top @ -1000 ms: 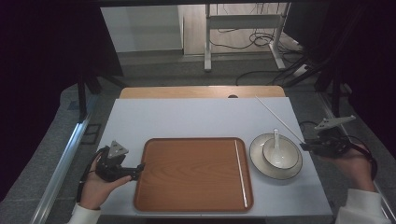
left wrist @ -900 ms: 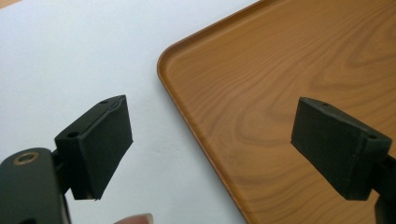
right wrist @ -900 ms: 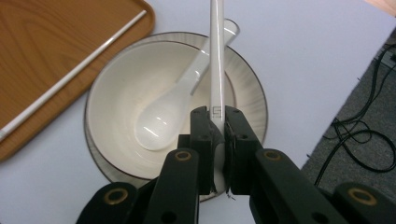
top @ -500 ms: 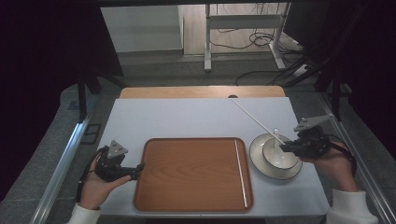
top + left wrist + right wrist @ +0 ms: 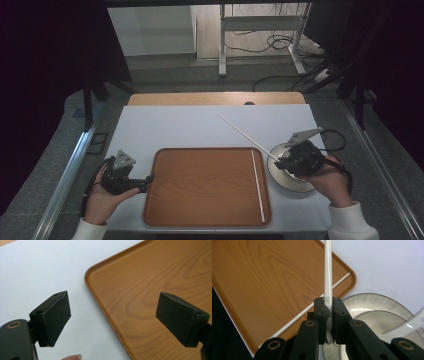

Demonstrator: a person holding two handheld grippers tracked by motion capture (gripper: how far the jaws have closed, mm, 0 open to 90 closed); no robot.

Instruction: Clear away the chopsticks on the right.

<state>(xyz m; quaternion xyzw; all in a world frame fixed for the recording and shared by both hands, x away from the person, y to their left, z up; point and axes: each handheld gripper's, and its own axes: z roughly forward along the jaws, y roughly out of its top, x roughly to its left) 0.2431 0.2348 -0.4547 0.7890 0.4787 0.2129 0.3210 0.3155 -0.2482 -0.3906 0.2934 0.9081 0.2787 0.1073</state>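
The right tool (image 5: 280, 159), at the lower right of the high view, is gripping a white chopstick (image 5: 247, 137) by one end, its jaws closed tight on it. The chopstick is slanting up and left from the tool, over the table (image 5: 190, 125) just past the tray's upper right corner. In the right gripper view the chopstick (image 5: 328, 272) is rising straight up from between the pinched jaws toward the top of the frame, crossing the tray's corner (image 5: 347, 275).

A second chopstick (image 5: 257, 185) is lying flat in the tray (image 5: 200, 185), along its right edge. A white bowl on a plate (image 5: 287, 182) is sitting just right of the tray, partly under the right tool and hand.

The left tool (image 5: 145, 181), at the lower left of the high view, is resting at the tray's left edge. In the left gripper view its jaws are standing wide apart with nothing between them, one over the table (image 5: 37, 270), the other over the tray (image 5: 150, 277).
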